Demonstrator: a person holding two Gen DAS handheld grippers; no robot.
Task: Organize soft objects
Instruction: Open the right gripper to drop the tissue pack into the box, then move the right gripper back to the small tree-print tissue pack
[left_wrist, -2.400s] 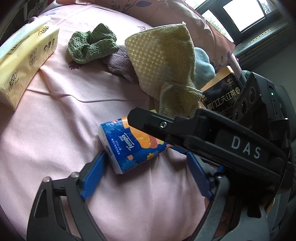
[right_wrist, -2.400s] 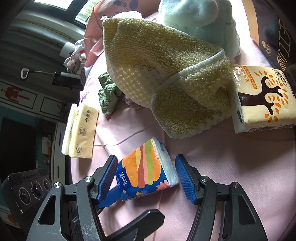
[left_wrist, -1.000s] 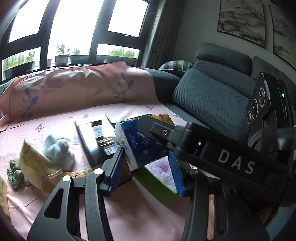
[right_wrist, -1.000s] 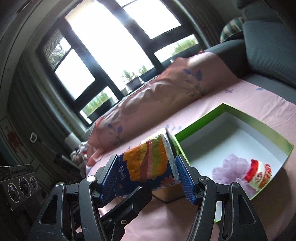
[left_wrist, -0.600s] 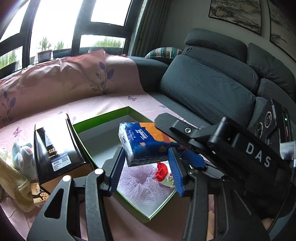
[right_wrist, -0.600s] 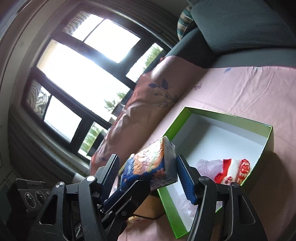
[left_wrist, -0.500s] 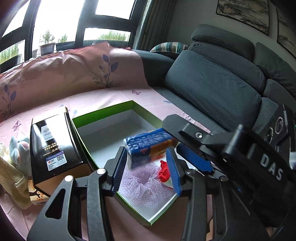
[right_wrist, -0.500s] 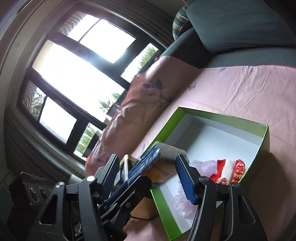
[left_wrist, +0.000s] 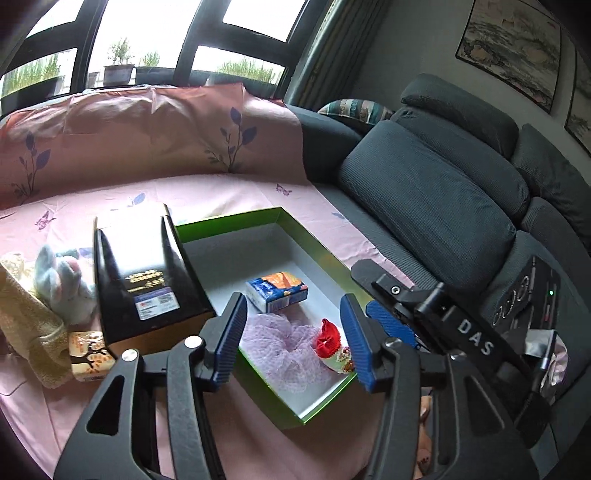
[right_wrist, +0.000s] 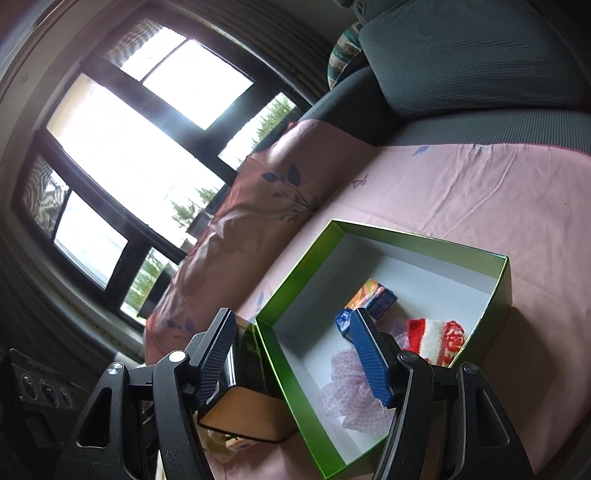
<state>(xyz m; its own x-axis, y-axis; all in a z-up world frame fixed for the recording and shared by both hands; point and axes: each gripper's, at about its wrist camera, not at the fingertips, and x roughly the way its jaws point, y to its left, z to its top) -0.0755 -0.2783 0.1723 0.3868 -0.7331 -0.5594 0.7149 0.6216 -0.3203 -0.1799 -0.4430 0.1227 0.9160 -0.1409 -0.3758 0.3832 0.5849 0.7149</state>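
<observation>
Tissue pack (left_wrist: 277, 291) in box (left_wrist: 229, 225), beyond gripper (left_wrist: 293, 339).

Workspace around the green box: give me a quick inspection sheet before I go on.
Surface: pink sheet spread over a grey sofa.
Job's things: tissue pack, lilac mesh puff and red knit piece lie inside the green box; yellow towel and plush toy lie outside on the sheet.
Clutter: black box stands against the green box; a small printed pack lies beside it.
Grippers: left hand-held gripper and right hand-held gripper both open, empty, above the box.
Cables: nothing seen.
Surroundings: windows, framed pictures.
</observation>
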